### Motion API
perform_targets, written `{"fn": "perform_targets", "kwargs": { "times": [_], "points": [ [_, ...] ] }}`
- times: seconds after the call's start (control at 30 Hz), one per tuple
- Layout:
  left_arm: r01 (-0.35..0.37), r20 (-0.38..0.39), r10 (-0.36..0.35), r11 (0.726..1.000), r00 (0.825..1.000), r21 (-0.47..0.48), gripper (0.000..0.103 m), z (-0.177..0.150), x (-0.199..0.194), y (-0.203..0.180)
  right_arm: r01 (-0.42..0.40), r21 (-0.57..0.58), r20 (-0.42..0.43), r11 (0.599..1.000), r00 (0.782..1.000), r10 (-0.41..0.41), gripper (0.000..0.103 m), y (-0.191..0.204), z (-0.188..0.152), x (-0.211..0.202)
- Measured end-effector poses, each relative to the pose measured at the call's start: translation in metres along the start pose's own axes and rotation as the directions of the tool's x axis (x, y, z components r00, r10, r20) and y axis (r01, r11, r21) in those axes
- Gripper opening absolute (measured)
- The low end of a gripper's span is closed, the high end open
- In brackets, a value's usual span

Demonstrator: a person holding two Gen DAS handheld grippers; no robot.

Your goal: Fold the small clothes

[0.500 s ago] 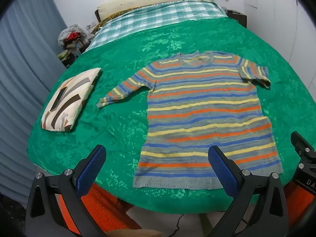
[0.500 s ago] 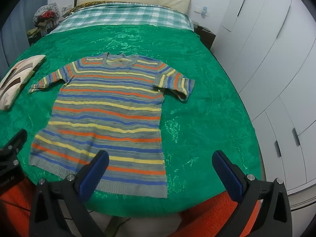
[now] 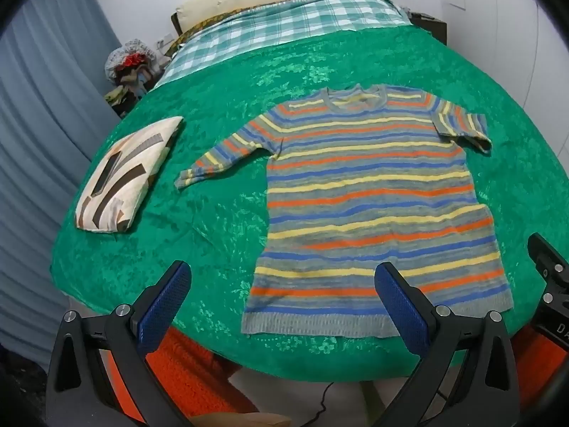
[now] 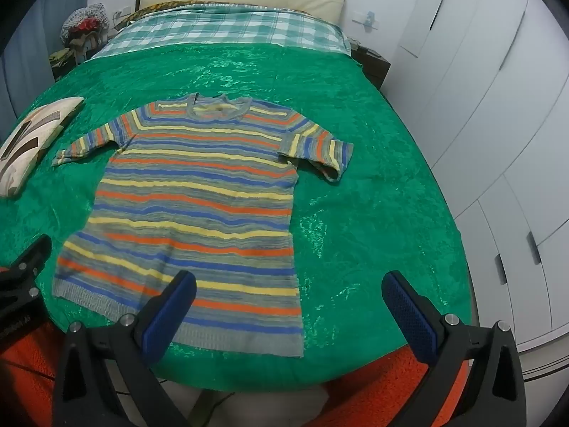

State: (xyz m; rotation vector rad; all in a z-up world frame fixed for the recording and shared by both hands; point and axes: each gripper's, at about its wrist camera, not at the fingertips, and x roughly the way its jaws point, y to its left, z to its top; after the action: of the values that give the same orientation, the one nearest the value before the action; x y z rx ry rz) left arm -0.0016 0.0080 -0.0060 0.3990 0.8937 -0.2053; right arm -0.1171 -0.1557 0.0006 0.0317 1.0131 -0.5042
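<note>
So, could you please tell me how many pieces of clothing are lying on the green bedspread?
1: a striped knitted short-sleeved sweater lies flat at the near edge of the green bedspread. The folded patterned beige cloth to its left may be bedding; I cannot tell.

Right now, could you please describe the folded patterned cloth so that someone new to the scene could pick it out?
Start from the green bedspread that covers the bed. A striped sweater lies flat in the middle; the folded cloth lies apart from it, near the spread's edge on the curtain side, beyond the longer sleeve. It alone is cream with brown and grey bars.
</note>
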Motion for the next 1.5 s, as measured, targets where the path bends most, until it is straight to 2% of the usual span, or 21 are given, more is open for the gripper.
{"fn": "perform_targets", "kwargs": {
  "times": [0.4,1.5],
  "points": [
    [-0.009,-0.034,0.009,1.0,0.999,-0.001,0.103,-0.001,0.007,-0.004,-0.005,0.007,0.003,1.0,1.0,0.005,0.103,0.002,-0.001,0.0],
    [0.001,-0.068,-0.001,1.0,0.998,0.0,0.103,-0.003,0.015,-0.006,-0.01,0.002,-0.001,1.0,1.0,0.01,0.103,0.009,-0.003,0.004]
  ]
}}
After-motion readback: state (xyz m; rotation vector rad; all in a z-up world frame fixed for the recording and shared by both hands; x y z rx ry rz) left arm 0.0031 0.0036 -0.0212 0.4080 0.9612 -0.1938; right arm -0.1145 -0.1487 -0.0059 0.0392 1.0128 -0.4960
